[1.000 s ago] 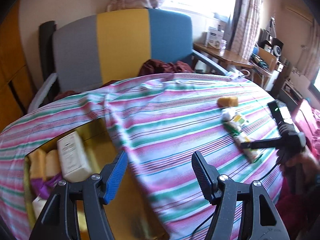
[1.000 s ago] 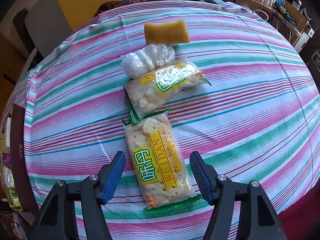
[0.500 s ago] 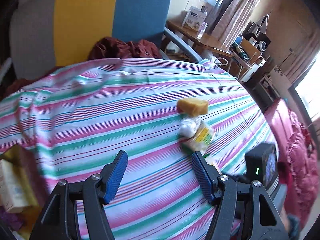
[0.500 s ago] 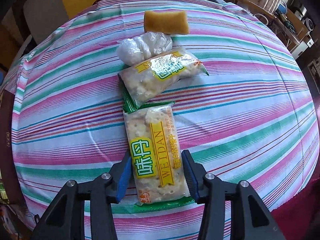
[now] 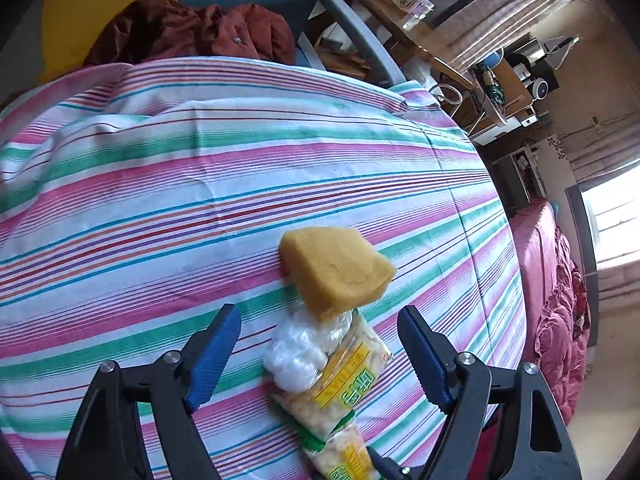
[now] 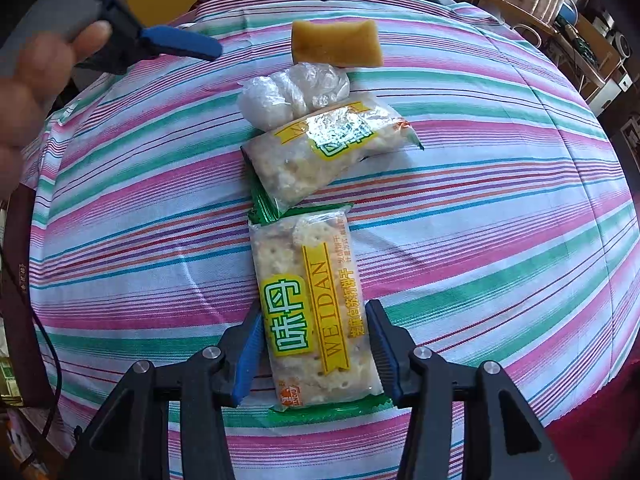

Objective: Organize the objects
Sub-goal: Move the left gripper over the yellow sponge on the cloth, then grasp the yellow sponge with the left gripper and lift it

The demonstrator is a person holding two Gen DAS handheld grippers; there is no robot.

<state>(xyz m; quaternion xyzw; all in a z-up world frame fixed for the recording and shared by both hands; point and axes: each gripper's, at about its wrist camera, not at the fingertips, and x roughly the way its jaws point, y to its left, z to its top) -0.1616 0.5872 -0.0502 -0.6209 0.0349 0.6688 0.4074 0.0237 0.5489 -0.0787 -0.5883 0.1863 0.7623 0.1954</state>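
On the striped tablecloth [image 6: 480,200] lie, in a row, a yellow sponge [image 6: 336,42], a clear plastic bag of white stuff [image 6: 292,92], a cracker pack [image 6: 328,152] and a second cracker pack [image 6: 316,312]. My right gripper [image 6: 314,354] is shut on the near cracker pack, its blue pads pressing both long sides. My left gripper [image 5: 320,360] is open above the white bag [image 5: 304,352], with the sponge [image 5: 336,268] just beyond its fingertips. The left gripper's blue finger [image 6: 180,42] shows at the top left of the right wrist view.
A chair with a dark red garment [image 5: 192,32] stands behind the table. A wooden desk with clutter [image 5: 440,52] and a red bedspread [image 5: 556,300] lie to the right. A dark box edge [image 6: 16,280] is at the table's left.
My right gripper closed onto the near cracker pack. My left gripper swung right from the box and came in over the white bag and sponge, still open.
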